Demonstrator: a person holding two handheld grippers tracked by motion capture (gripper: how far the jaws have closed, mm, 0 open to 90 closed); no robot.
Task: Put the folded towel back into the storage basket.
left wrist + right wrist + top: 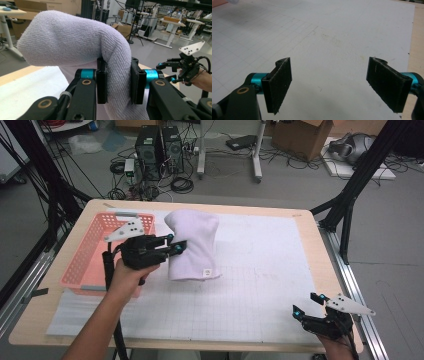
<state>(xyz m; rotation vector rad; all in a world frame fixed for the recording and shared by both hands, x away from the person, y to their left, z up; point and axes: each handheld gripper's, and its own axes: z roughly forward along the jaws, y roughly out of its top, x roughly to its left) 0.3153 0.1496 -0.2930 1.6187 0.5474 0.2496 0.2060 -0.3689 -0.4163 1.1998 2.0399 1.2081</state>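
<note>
Towel [192, 245], a folded white terry one, hangs lifted above the gridded white mat [260, 285] on the worktop [310, 222], just right of the pink plastic basket [92, 252]. The left gripper [176, 243] has its jaws clamped on a bunched fold of it, and the cloth drapes over and down from the pinch, its lower end with a small label low near the mat. The right gripper [306, 304] sits well apart at the near right corner of the mat, its jaws spread wide with nothing between them.

The risk, as I judge it, is the grip: only a narrow fold is pinched, so the weight of the hanging cloth could drag it out, or the folds could fall open on the way. The trailing end could also catch the basket rim if carried over too low.

The left gripper view shows the pads [101, 86] biting into the pile on both sides, which the high view leaves unclear. The high view alone gives the basket and the gap to it. The right gripper view confirms bare mat [332, 37] under the open pads [279, 83].
</note>
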